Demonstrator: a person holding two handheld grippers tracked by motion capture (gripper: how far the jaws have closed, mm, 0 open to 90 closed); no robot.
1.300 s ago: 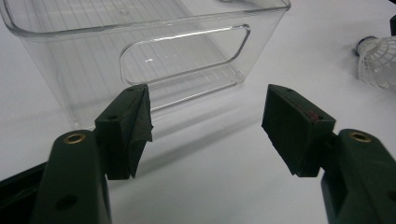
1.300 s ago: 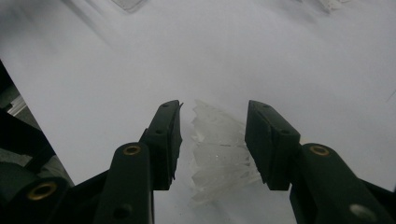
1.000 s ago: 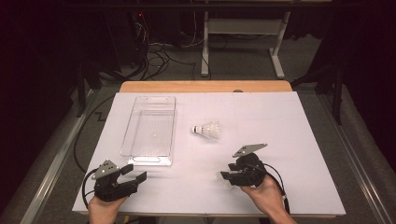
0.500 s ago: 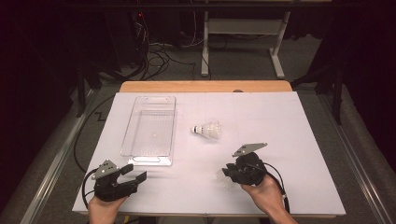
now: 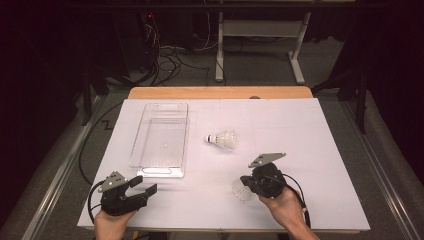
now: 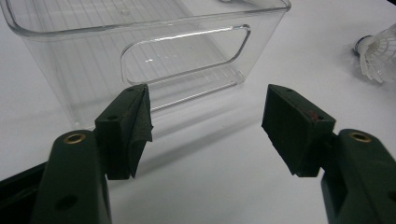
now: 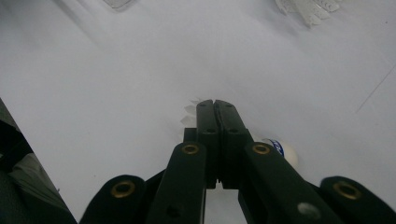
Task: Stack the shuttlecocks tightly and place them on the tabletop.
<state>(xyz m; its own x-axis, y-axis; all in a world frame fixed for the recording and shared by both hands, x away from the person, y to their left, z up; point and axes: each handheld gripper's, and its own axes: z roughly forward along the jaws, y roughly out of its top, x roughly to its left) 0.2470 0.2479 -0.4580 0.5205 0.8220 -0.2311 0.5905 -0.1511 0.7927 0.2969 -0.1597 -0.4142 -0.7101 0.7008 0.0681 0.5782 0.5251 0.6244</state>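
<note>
Right claw (image 7: 213, 105) had just been closing and stood clenched pad to pad. The shuttlecock (image 7: 280, 150) lay under it on the table (image 5: 320, 150), well nearer us than the clear box (image 5: 160, 140), and not visibly caught. We judged it featherlight with a crushable skirt: grip the firm cork. Left claw (image 6: 205, 116) stood released.

The table (image 5: 320, 150) is covered in plain white, with a strip of light wood showing along its far edge. Near the left edge stands a clear, colourless plastic bin (image 5: 161, 137) with fine ribbed lines in its floor, and toward the middle lies a white shuttlecock (image 5: 223, 140) with a dark band at its cork. By the near edge, both grippers, left (image 5: 142, 187) and right (image 5: 250, 184), are black with brass-coloured rivets, the right one topped by a grey plate and set over a second white shuttlecock (image 7: 280, 150) with a blue band on its cork.
</note>
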